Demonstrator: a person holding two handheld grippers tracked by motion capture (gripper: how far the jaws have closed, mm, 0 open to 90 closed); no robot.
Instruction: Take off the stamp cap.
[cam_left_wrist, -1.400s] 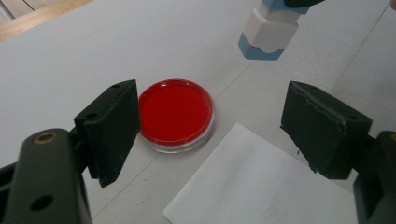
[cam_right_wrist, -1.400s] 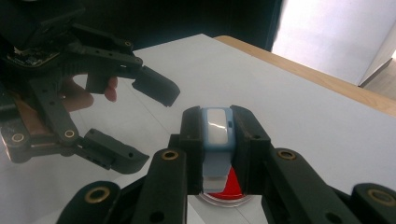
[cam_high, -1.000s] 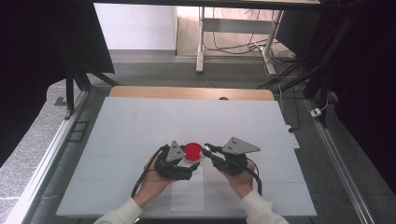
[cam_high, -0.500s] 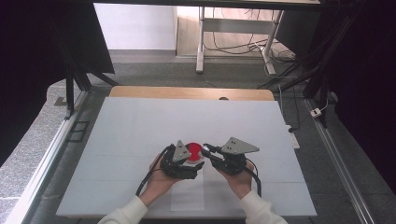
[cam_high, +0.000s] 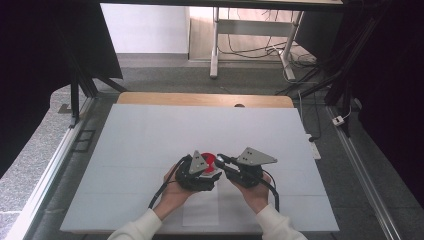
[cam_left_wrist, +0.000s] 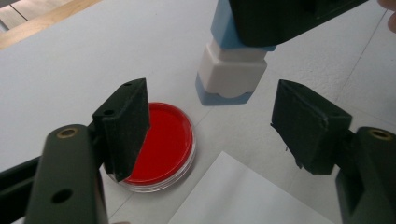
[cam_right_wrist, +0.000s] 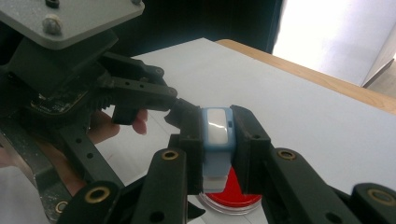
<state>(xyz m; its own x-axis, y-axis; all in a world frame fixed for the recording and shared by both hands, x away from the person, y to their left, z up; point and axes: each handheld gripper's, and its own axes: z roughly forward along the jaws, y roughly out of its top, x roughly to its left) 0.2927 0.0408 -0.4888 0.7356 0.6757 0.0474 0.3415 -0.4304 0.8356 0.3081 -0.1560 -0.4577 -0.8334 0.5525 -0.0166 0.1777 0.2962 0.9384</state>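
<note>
Table: white tabletop, red dish near its front.
Right gripper: clamped on a blue-white stamp.
Left gripper: jaws apart, just closing, nothing between.
Advice: keep the stamp upright above the dish.

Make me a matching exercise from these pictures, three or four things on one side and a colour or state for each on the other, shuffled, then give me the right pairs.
Things:
1. ink pad
2. stamp
3. left gripper
4. sheet of paper

States:
A. blue and white, clamped between black jaws
B. flat and white, at the near table edge
C. round and red, in a clear dish
D. jaws apart, nothing between the pads

Pairs: 1-C, 2-A, 3-D, 4-B
</note>
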